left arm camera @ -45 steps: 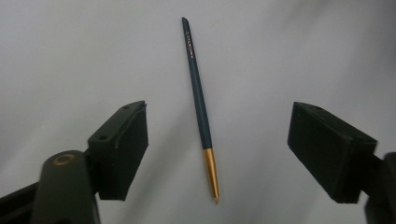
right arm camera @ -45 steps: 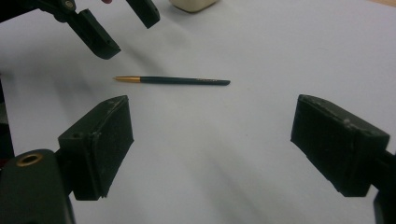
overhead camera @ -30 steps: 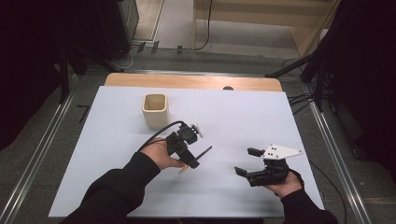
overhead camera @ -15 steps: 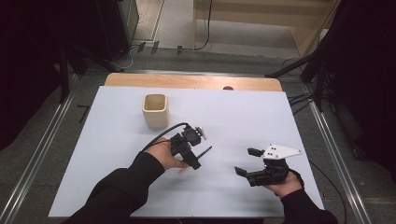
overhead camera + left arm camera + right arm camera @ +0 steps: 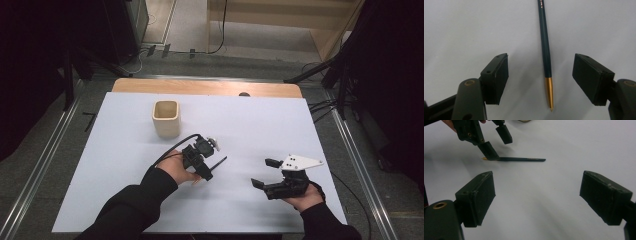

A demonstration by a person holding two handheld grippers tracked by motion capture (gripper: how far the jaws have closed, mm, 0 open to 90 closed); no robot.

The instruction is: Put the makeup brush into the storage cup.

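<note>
While closing in but not yet clamped, left gripper [image 5: 207, 169] lowered over a dark green pencil [image 5: 544, 42] lying flat on the white table [image 5: 250, 120]. Jaws just brought a little nearer each other, with the pencil between them and bare table showing on both sides of the shaft; pads [image 5: 499, 75] not pressing on it, hence no grasp so far. Pencil lengthwise between the jaws, gold end toward the gripper's body, green shaft running straight ahead and away from it, somewhat nearer the pad at the right of the left gripper view. Straddling near the gold end rather than mid-shaft, probably because of the hand's approach from that end; jaws set across the shaft so as to meet its two sides squarely on closing. Tips kept low, close to the table, since a thin thing lying flat offers little height to pinch. Right gripper [image 5: 537, 200] resting well off to the side of the left one, jaws wide apart with nothing between them, facing the pencil across bare table: likely parked in readiness and out of the way. Beige square cup [image 5: 165, 122] upright beyond the left gripper, apart from it and from the pencil, possibly the destination.
</note>
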